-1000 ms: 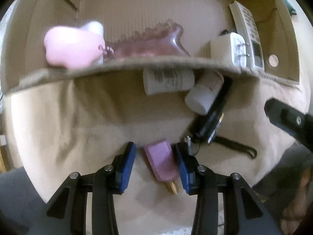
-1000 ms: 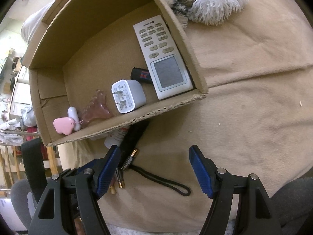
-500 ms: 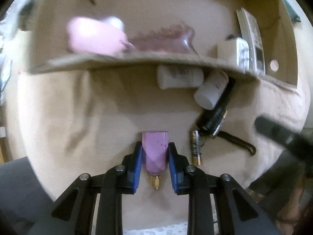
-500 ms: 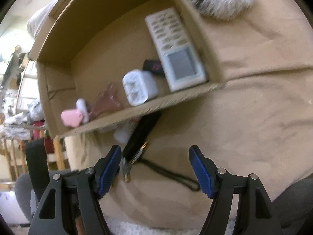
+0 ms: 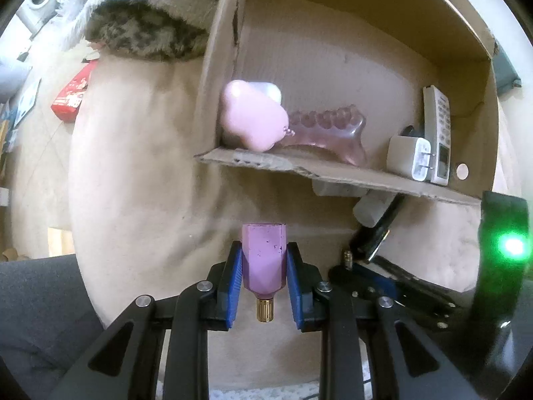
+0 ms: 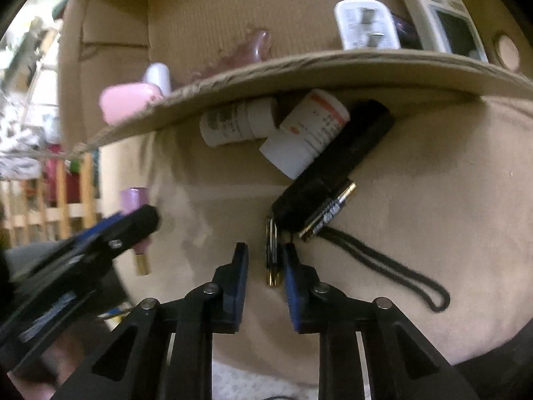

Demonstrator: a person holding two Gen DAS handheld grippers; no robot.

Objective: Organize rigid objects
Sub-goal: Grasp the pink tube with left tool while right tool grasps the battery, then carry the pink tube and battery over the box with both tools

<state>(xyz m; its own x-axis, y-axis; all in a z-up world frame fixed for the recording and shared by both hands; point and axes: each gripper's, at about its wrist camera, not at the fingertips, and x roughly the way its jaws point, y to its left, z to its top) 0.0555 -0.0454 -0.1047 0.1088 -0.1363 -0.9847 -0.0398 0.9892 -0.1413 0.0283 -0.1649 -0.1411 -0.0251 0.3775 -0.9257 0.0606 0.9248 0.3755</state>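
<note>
My left gripper (image 5: 263, 250) is shut on a small purple bottle (image 5: 263, 260) with a gold tip and holds it above the beige cloth (image 5: 140, 200). The bottle (image 6: 133, 198) also shows at the left of the right wrist view. My right gripper (image 6: 265, 250) is closing around a slim battery (image 6: 271, 256) that lies on the cloth. A narrow gap still shows on each side of the battery. The cardboard box (image 5: 299, 170) stands just behind. It holds a pink heart-shaped case (image 5: 253, 120), a clear pink massager (image 5: 329, 130), a white charger (image 5: 413, 160) and a remote (image 5: 438, 133).
Against the box's front wall (image 6: 299, 66) lie two white pill bottles (image 6: 240, 121) (image 6: 306, 133), a black device (image 6: 336, 160) with a wrist strap (image 6: 383, 260), and a second battery (image 6: 328, 211). A furry cushion (image 5: 143, 30) and a red packet (image 5: 71, 96) sit at the far left.
My left gripper shut on the purple bottle and rose with it. My right gripper came down and left to the slim battery, and its jaws narrowed from wide open.
</note>
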